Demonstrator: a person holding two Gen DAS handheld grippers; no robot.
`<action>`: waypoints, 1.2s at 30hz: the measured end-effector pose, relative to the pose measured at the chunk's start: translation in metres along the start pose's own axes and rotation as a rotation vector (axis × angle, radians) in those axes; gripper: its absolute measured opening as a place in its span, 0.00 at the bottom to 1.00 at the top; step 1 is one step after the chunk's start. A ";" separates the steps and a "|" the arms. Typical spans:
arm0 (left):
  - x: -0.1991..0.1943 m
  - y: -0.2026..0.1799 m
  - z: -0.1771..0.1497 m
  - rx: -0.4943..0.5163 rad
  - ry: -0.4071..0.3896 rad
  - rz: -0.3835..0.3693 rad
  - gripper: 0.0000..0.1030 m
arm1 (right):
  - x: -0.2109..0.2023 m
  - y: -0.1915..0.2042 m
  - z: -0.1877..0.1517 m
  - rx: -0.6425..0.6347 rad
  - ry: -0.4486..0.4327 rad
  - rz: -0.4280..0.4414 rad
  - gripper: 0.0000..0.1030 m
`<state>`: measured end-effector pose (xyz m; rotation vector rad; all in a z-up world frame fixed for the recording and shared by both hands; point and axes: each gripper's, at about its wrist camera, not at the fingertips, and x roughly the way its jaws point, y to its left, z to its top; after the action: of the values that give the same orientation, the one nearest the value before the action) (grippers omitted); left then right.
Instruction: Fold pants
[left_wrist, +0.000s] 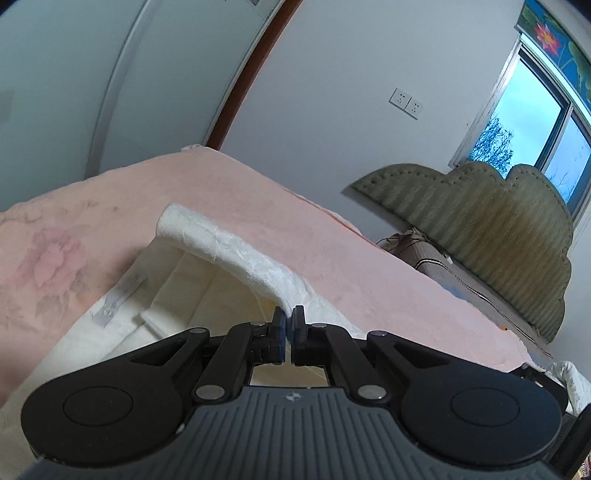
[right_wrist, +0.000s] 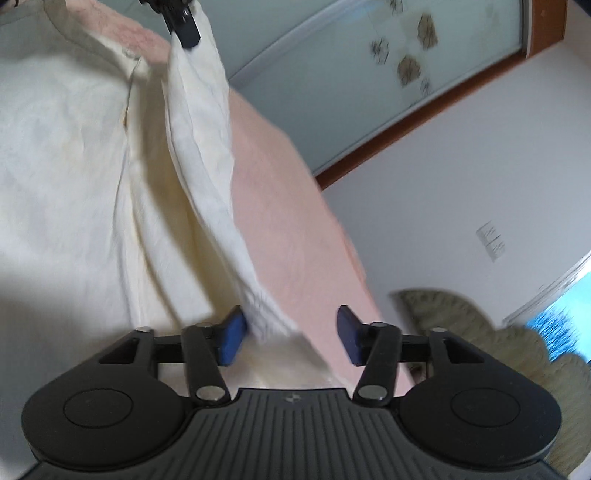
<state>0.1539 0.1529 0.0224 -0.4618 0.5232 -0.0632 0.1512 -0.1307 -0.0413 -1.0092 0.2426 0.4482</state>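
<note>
- Fingers of the left gripper (left_wrist: 288, 325) are pressed together on a lifted edge of the pants (left_wrist: 229, 254), pinching the white cloth just past the tips; I judge the edge is held up so it can be carried over for a fold.
- Pads of the right gripper (right_wrist: 291, 334) stand apart, with a hanging strip of the pants (right_wrist: 199, 147) against the left pad only, so nothing is clamped there.
- Pants lie spread on the pink bedspread (left_wrist: 332, 240), the rest of the cloth flat beneath the raised edge.
- Right wrist view alone shows the left gripper (right_wrist: 184, 27) from outside, holding the strip taut from above.
- Left wrist view alone shows the headboard (left_wrist: 480, 221) and the window (left_wrist: 528, 125) beyond.
</note>
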 end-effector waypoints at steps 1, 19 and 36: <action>0.005 0.000 0.000 -0.013 0.007 0.006 0.01 | 0.001 0.001 0.000 0.002 0.011 0.013 0.23; 0.049 0.062 0.023 -0.454 0.106 -0.077 0.16 | -0.018 0.038 -0.011 -0.018 0.044 -0.016 0.09; -0.010 0.034 0.014 -0.261 -0.041 -0.048 0.01 | 0.000 0.023 -0.019 -0.167 0.182 -0.092 0.04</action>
<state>0.1507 0.1906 0.0232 -0.7296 0.4823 -0.0314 0.1408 -0.1365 -0.0687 -1.2216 0.3247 0.2967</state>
